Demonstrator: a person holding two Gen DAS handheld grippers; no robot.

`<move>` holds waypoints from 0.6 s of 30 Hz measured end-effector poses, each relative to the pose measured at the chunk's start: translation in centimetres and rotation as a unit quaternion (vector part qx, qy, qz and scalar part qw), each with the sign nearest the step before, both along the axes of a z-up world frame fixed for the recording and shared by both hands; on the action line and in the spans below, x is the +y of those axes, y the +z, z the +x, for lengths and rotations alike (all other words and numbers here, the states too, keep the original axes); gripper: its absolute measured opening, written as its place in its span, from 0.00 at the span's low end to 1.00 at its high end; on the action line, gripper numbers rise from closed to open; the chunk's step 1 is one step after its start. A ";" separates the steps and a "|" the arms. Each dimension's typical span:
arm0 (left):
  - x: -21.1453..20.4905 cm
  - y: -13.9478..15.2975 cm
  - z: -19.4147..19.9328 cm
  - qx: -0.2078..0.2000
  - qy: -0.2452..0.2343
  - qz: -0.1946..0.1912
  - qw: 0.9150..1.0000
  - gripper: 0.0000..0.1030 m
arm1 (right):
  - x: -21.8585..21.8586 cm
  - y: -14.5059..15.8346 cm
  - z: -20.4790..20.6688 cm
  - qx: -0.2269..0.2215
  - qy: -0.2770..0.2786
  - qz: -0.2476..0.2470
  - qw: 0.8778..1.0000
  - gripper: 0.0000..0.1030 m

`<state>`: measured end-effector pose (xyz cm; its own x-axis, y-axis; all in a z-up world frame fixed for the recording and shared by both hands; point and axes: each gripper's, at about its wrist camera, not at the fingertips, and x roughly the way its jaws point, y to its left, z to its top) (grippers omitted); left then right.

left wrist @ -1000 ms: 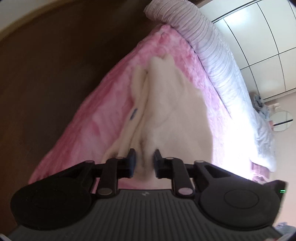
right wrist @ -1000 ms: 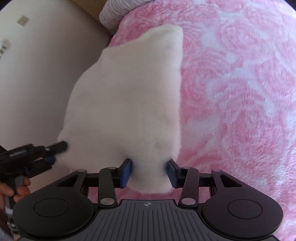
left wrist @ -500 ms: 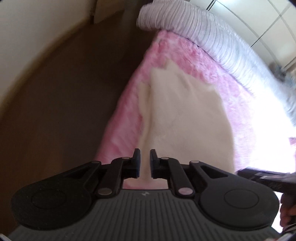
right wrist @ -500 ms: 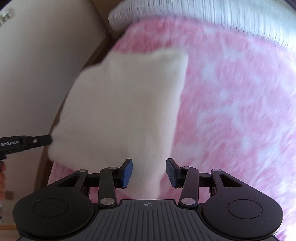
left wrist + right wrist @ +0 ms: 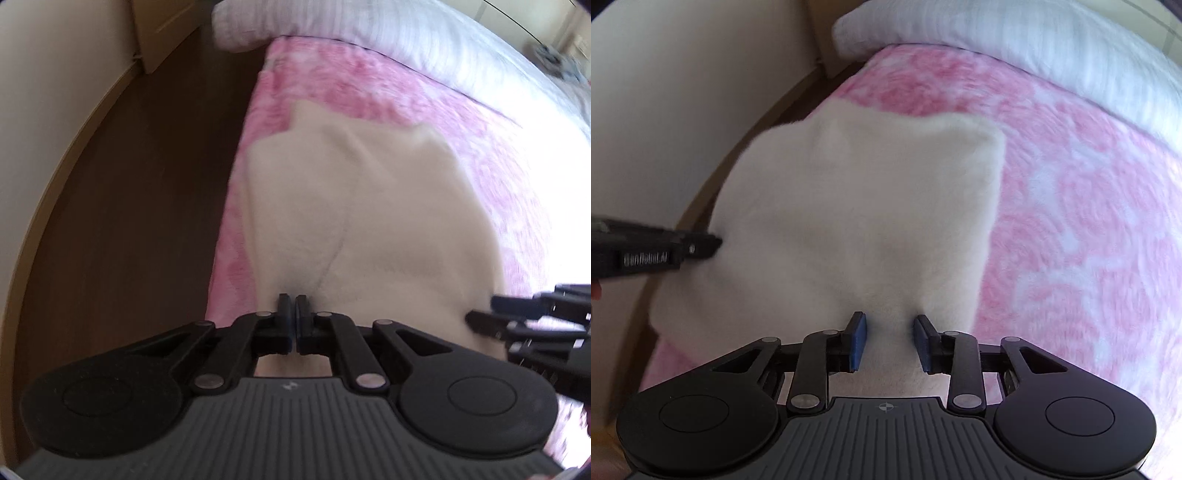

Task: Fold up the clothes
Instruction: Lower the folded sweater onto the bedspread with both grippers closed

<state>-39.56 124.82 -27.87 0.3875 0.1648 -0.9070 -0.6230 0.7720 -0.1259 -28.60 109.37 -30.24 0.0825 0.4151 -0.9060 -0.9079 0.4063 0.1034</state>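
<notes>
Holding the near hem of the cream garment at two points, we have it spread ahead of both tools on the pink blanket. Our left gripper has its jaws pressed almost together, pinching a small tuck of fabric at the hem. Our right gripper stands narrower than full spread with a thick fold of the cloth filling the gap, its blue pads touching the pile on both sides, so we judge it gripped.

The relation that matters: the garment lies straight forward from both grippers, its long axis running away from us toward the far corners, and the two hands sit side by side along the near edge, about equally close to it. Any fold from here would, in our judgement, carry this near edge forward over the body of the cloth.

The garment is a soft, fuzzy fleece (thick enough to bunch instead of creasing sharply), roughly rectangular, with a shallow ridge running from the left grip. The blanket beneath is plush, with a mottled rose pattern. Beyond it lies a pale striped pillow, and to the left the dark wooden floor.
</notes>
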 end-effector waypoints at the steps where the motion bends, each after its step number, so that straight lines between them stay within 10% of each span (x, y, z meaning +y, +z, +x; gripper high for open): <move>1: 0.2 0.1 0.1 0.002 0.005 -0.004 1.000 0.04 | 0.4 0.2 0.4 0.009 0.003 -0.009 1.000 0.33; 9: 4.0 3.0 2.4 -0.048 -0.009 -0.013 0.999 0.01 | 1.1 3.2 7.5 0.043 -0.065 0.042 0.996 0.33; 18: 5.9 -0.5 6.7 -0.018 -0.014 0.004 1.000 0.00 | 4.1 -0.3 10.6 0.050 -0.046 0.015 0.998 0.33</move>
